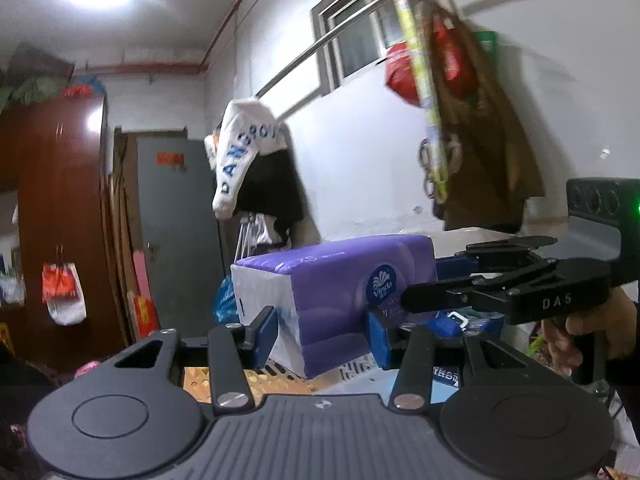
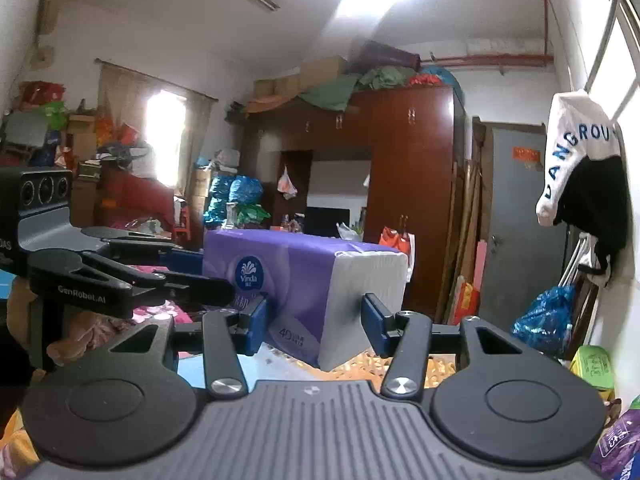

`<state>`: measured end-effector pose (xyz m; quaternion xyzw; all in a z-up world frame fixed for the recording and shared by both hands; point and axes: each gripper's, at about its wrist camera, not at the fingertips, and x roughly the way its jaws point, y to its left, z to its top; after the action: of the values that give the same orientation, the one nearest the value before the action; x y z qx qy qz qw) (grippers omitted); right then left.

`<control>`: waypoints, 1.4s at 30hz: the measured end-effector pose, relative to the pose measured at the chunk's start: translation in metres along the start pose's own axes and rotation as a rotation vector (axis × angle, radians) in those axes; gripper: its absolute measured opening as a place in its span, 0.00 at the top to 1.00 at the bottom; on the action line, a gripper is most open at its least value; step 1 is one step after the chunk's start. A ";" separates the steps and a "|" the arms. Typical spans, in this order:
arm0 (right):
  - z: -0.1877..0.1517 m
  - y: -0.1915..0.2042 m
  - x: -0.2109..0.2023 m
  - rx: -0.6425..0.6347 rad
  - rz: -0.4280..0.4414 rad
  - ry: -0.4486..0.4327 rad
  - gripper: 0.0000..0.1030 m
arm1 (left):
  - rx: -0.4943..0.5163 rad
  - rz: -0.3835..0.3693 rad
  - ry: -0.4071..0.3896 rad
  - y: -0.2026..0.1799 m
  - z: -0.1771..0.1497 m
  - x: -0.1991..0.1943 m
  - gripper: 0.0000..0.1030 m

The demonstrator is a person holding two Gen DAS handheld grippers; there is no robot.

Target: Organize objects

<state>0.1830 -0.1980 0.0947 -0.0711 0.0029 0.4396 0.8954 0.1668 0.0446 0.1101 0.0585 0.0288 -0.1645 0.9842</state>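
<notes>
1. The tissue pack [image 1: 332, 292] is in the air, carried between both tongs, clear of the cluttered surface below it; no bench shows under it.
2. The left tongs [image 1: 322, 334] pinch one bottom corner of it, pads pressing the purple wrap on either side.
3. The right tongs [image 2: 314, 320] pinch the neighbouring corner, one pad on purple, one on the white end.
4. Two grips likely serve because the pack is soft and bulky; a single pinch would let it sag or swing.

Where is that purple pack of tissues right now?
The purple tissue pack is held up in the air, clamped at its ends by the left gripper and the right gripper, in the middle of both wrist views.
</notes>
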 end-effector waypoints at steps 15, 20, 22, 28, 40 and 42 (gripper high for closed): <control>-0.038 -0.037 0.070 0.065 -0.065 0.188 0.48 | -0.113 0.070 0.197 0.056 -0.033 0.100 0.49; -0.036 -0.040 0.078 0.058 -0.074 0.232 0.47 | -0.125 0.098 0.243 0.061 -0.037 0.113 0.47; -0.037 -0.036 0.078 0.050 -0.097 0.267 0.40 | -0.113 0.114 0.252 0.060 -0.041 0.113 0.45; -0.044 -0.029 0.008 0.140 -0.170 0.206 0.00 | -0.066 0.186 0.162 0.044 -0.045 0.056 0.24; -0.131 -0.001 -0.101 0.519 -0.164 0.301 0.00 | -0.230 0.281 0.178 -0.003 -0.126 -0.072 0.16; -0.134 0.007 -0.091 0.475 -0.173 0.327 0.00 | -0.254 0.280 0.236 0.001 -0.131 -0.067 0.16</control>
<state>0.1291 -0.2831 -0.0331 0.0705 0.2440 0.3315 0.9086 0.0987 0.0832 -0.0146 -0.0435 0.1557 -0.0134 0.9868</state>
